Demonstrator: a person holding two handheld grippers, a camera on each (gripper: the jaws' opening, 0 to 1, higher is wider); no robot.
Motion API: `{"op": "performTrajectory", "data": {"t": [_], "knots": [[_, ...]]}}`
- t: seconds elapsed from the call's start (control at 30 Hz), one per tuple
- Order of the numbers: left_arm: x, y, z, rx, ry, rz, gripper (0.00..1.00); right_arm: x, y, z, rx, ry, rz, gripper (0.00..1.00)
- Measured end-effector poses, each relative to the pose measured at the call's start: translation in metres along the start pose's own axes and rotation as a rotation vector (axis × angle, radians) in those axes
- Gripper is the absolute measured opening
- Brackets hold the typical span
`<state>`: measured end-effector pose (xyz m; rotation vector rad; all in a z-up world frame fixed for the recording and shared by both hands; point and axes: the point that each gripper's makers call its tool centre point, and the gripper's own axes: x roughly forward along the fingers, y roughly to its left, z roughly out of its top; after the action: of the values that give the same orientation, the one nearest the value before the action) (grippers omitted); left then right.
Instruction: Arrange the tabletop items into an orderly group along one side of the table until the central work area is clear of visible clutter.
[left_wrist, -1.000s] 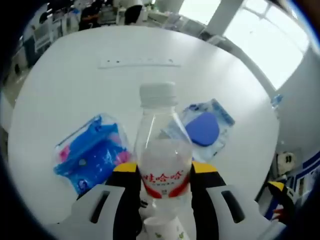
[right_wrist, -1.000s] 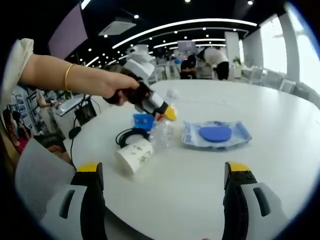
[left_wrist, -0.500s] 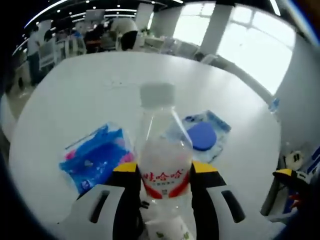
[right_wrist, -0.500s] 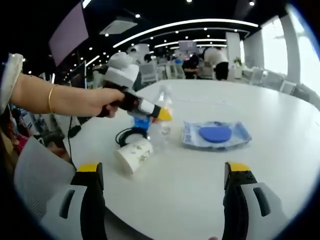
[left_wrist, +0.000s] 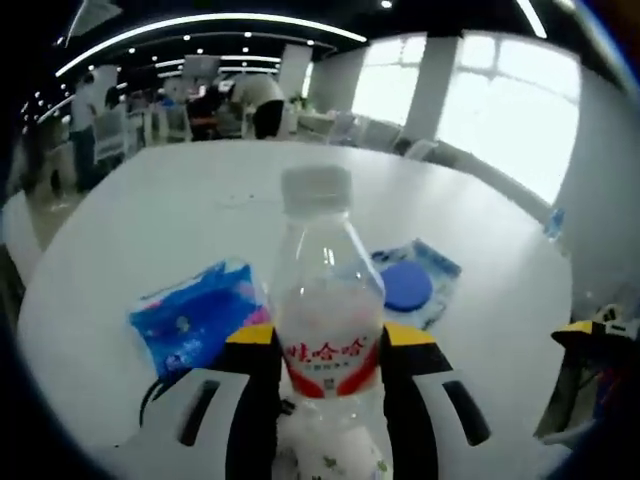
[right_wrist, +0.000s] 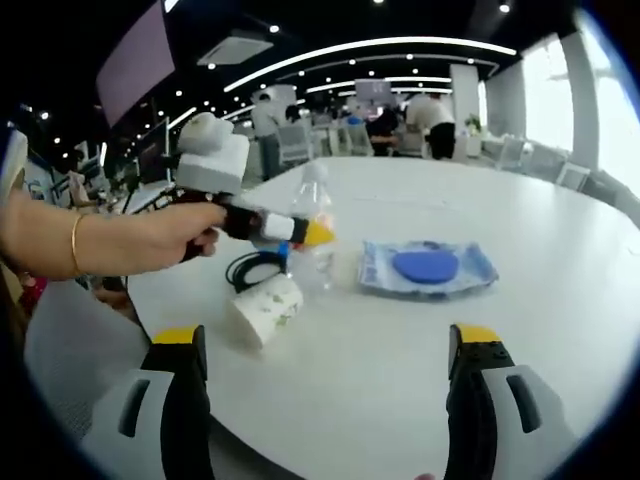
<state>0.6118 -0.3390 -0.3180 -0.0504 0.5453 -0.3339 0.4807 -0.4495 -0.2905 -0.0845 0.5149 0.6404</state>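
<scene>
My left gripper (left_wrist: 328, 345) is shut on a clear plastic bottle (left_wrist: 325, 300) with a white cap and a red label. In the right gripper view a hand holds that left gripper (right_wrist: 290, 232), and the bottle (right_wrist: 312, 230) stands upright on or just above the white table (right_wrist: 400, 350). A paper cup (right_wrist: 265, 308) lies on its side below it, in front of a black cable (right_wrist: 250, 268). A blue packet (left_wrist: 195, 320) lies to the bottle's left, and a clear pouch with a blue disc (left_wrist: 410, 285) to its right. My right gripper (right_wrist: 325, 400) is open over bare table.
The round white table has bare room toward its far side (left_wrist: 200, 190) and around the pouch (right_wrist: 428, 266). Chairs and people stand beyond the far edge. The right gripper's yellow tip (left_wrist: 590, 335) shows at the table's right edge.
The left gripper has swung the bottle from a low tilt to upright and drawn back slightly toward the cable. The right gripper has stayed still and open.
</scene>
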Motion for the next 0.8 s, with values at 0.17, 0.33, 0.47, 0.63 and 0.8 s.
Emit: {"op": "performTrajectory", "data": {"t": [0.17,0.33,0.47,0.63,0.8], "knots": [[-0.002,-0.002,0.001,0.07,-0.039,0.036,0.35,0.001,0.0,-0.002,-0.005,0.008,0.0,0.99],[-0.006,0.004,0.006,0.025,-0.084,0.044,0.35,0.001,-0.001,-0.004,-0.009,0.02,-0.002,0.99],[-0.013,0.011,0.02,0.051,-0.131,0.069,0.35,0.002,0.0,-0.005,-0.007,0.025,0.002,0.99],[-0.025,0.023,0.04,0.06,-0.183,0.088,0.35,0.002,0.0,-0.007,-0.01,0.035,0.006,0.99],[-0.034,0.043,0.055,0.063,-0.21,0.125,0.35,0.003,0.002,-0.006,-0.017,0.029,0.015,0.99]]}}
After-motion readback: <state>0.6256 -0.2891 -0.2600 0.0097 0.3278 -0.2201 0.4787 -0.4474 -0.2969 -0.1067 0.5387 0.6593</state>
